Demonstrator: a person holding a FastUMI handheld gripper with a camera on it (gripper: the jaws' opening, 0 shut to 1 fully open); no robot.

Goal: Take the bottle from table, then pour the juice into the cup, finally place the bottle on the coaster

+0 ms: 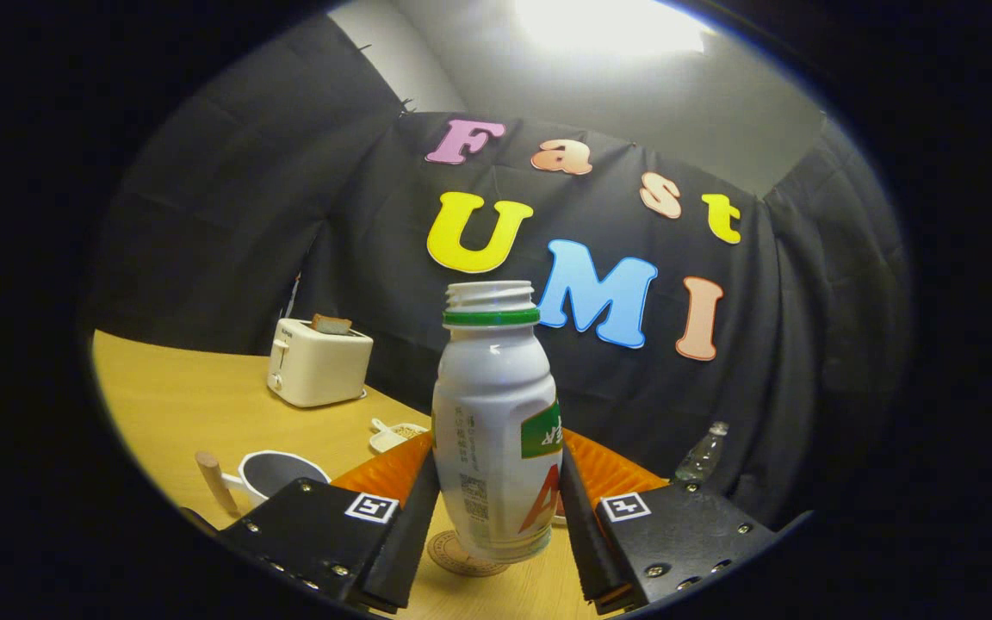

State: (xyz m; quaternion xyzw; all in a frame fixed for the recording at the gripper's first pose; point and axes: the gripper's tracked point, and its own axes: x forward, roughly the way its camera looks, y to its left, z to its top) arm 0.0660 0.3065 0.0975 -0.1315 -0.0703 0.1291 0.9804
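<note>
The gripper (496, 504) is pinching a white plastic bottle with a green ring round its neck and a green and red label (494, 430). One finger presses on each side of the bottle, low down on its body. The bottle has no cap, and its ribbed white mouth is open at the top. It stands almost straight up, leaning just a little. Its bottom hangs above the yellow wooden table (177, 396) and does not touch it. Right under the bottle, a bit toward the left finger, lies a round light brown coaster with a ring pattern (457, 555), flat on the table. The bottle hides part of it. Beyond the left finger sits a white cup with a wooden handle (276, 474), and its inside looks dark grey. Whether any juice is in it cannot be told. Farther back on the table is a cream toaster with a slice of brown bread sticking out of the top (319, 360). Between the toaster and the bottle is a small white dish with a spoon (393, 435). Past the right finger, near the black cloth wall, stands a clear plastic bottle (701, 455).
</note>
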